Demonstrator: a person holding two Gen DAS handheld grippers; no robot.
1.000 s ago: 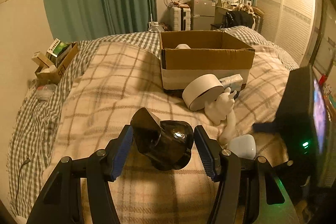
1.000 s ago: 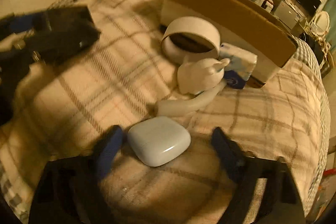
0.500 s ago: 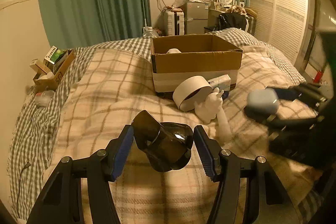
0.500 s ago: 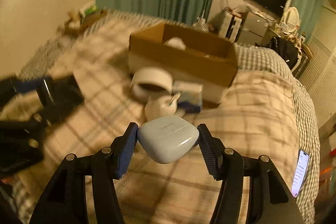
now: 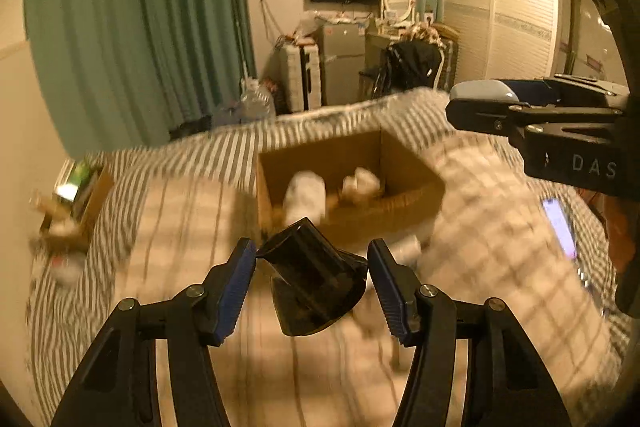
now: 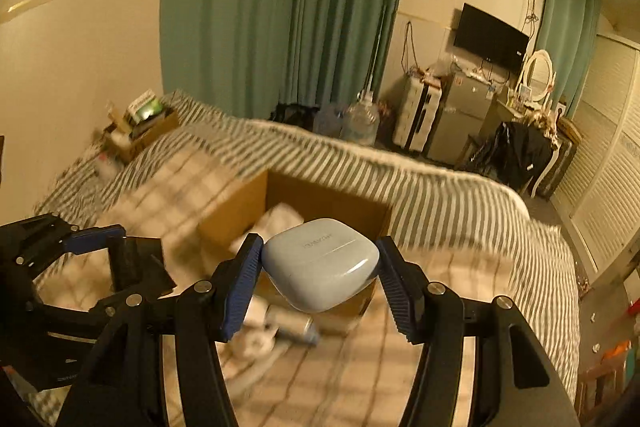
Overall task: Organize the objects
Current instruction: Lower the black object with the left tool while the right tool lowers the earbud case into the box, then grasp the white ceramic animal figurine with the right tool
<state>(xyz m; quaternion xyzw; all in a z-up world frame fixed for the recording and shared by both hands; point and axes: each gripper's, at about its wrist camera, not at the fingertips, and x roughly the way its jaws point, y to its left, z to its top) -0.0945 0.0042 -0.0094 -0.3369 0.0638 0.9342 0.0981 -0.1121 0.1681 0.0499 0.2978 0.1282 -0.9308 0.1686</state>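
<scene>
Both of your tongs are loaded above the bed (image 5: 500, 267). Left tongs (image 5: 312, 281) clamp a black funnel-shaped piece (image 5: 316, 283), its long axis tilted, narrow end toward the cardboard box (image 5: 404, 203). Right tongs (image 6: 318, 267) grip the pale earbud case (image 6: 320, 263), lying crosswise.

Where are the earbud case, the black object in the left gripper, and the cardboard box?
earbud case (image 6: 320, 263): right wrist view, on its pale blue lid.
black object (image 5: 314, 277): left wrist view, on its dark glossy body between the pads.
cardboard box (image 5: 400, 205): left wrist view, on its near front wall.
</scene>
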